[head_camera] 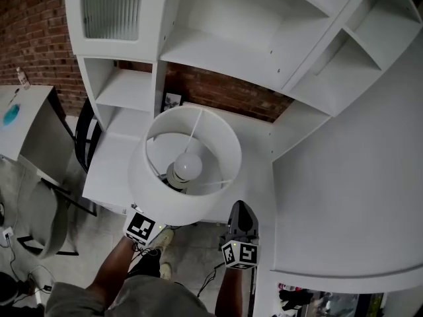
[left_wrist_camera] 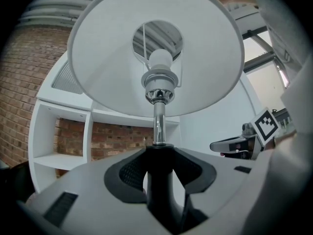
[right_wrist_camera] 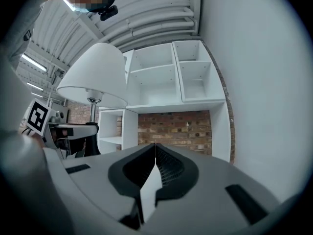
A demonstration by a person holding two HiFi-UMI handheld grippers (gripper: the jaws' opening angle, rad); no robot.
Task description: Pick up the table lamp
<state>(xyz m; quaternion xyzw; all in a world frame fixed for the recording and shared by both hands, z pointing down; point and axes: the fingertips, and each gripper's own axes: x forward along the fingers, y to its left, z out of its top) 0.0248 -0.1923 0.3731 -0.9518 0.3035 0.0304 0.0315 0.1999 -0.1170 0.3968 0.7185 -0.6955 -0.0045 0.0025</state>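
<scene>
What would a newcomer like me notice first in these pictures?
The big white table lamp fills the middle of the head view, its bulb showing inside the round shade. The left tool is clamped on the lamp's dark stem below the shade, while the right tool hangs beside it, shut and empty. Behind stands a white shelf unit against a brick wall.

Bright, even light from ceiling strip lights [right_wrist_camera: 35, 62], soft shadows on white shelving [head_camera: 264, 18], glints on table lamp [left_wrist_camera: 107, 72] chrome stem [left_wrist_camera: 158, 124]; gripper views heavily fisheyed, black vignetted corners, near foreground soft.
</scene>
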